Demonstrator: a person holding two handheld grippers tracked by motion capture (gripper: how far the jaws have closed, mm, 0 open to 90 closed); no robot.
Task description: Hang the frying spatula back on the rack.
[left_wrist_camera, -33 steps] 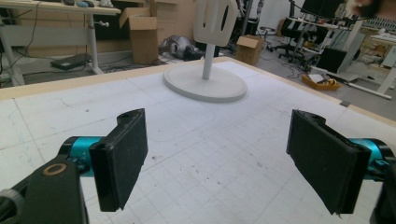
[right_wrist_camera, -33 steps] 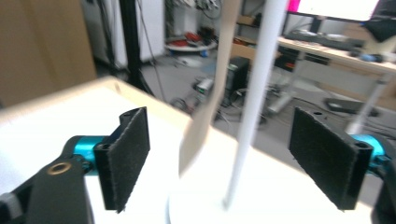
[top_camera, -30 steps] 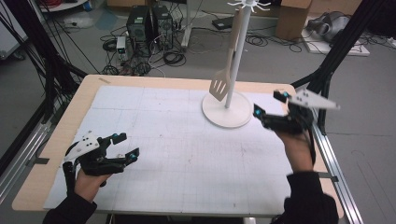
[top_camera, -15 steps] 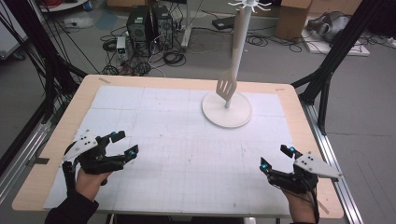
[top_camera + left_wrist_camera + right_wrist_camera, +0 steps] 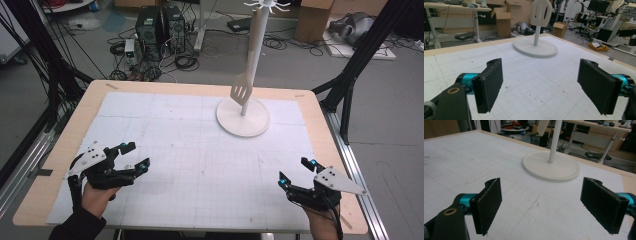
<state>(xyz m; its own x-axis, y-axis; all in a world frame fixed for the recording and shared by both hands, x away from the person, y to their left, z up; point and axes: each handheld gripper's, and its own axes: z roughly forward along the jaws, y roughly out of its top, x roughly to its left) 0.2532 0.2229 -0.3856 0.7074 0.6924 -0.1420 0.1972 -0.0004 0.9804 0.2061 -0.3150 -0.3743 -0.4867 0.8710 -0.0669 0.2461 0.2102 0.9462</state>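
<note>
My right hand-held gripper [image 5: 296, 173] had drawn back from the stand [image 5: 243, 116] to the near edge of the bench [image 5: 65, 150], jaws released and empty. My left hand-held gripper [image 5: 131, 157] rested opposite, equally released. The spatula [image 5: 240, 90] hung on the stand, well apart from both. I judged the hanging done; next called only for holding clear.

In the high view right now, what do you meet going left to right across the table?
left gripper → slotted spatula hanging from the white stand → right gripper
</note>
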